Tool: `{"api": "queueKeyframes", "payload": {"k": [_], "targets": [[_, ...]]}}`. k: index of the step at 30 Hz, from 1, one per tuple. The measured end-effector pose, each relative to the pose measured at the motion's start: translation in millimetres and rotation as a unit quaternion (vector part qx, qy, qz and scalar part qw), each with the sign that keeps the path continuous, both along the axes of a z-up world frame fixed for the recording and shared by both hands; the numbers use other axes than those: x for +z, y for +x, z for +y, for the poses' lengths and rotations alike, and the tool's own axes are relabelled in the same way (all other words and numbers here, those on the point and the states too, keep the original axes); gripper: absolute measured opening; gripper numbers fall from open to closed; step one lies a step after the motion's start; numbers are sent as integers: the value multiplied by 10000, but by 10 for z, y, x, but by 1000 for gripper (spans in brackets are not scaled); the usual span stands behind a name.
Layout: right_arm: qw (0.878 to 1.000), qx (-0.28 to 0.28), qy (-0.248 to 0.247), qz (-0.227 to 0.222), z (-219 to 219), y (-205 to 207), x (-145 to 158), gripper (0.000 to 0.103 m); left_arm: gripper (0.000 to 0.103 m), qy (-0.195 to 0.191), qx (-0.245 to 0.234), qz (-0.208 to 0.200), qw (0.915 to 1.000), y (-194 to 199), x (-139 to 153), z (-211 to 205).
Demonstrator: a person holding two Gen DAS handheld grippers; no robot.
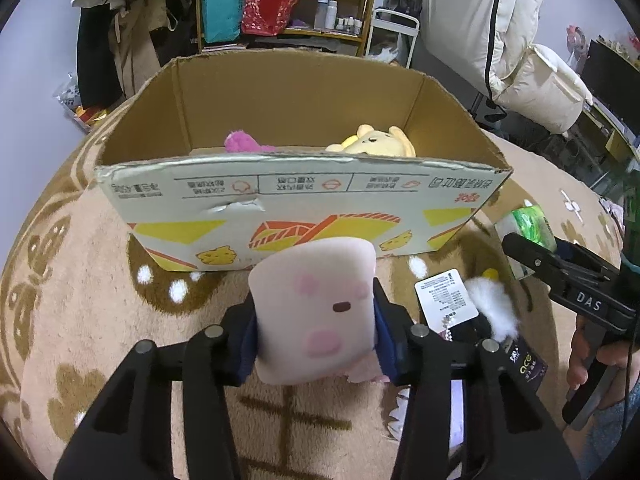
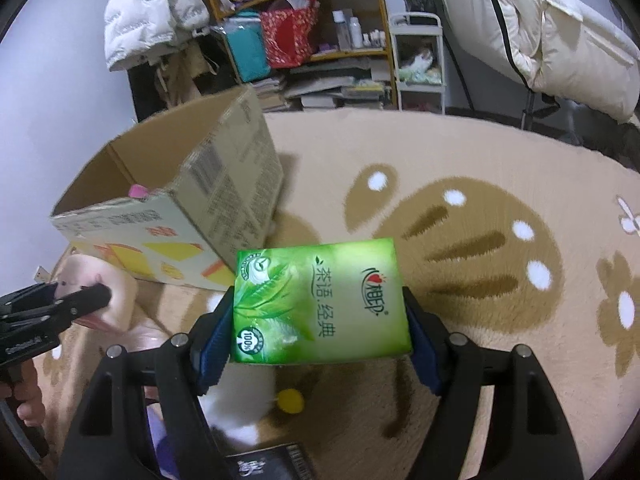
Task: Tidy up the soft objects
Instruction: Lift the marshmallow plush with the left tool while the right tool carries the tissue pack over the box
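My left gripper is shut on a pale pink square plush with a face, held just in front of the open cardboard box. A purple plush and a yellow plush lie inside the box. My right gripper is shut on a green tissue pack, held above the rug to the right of the box. The right gripper also shows at the right of the left wrist view, and the pink plush shows at the left of the right wrist view.
A white fluffy toy with a paper tag and a dark packet lie on the beige patterned rug below the grippers. Shelves, a white cart and hanging jackets stand beyond the rug.
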State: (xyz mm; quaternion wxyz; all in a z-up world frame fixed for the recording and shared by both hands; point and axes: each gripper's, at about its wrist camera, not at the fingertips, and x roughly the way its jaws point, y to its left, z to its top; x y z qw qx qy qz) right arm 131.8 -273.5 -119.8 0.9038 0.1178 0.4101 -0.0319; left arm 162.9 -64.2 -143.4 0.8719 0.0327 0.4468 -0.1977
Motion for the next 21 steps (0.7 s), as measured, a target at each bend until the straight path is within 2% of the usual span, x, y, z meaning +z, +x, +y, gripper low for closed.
{"api": "queueKeyframes", "payload": {"k": [6,11,15,21], "targets": [[9998,95,-12,-195,112,-82,178,79,41,-127,38,-64,9999,-60,94,54],[9991,158,7,-383,174,-135,332,79,41,-6,167,-271,9995,-189,195,126],[9977,247,108,-617,249,-187,502,79,42,-141,412,-815,9957,-361,431,239],[9942,442,-125,-971,430,-163,776,79,42,-29,553,-1703,9838,-550,842,332]]}}
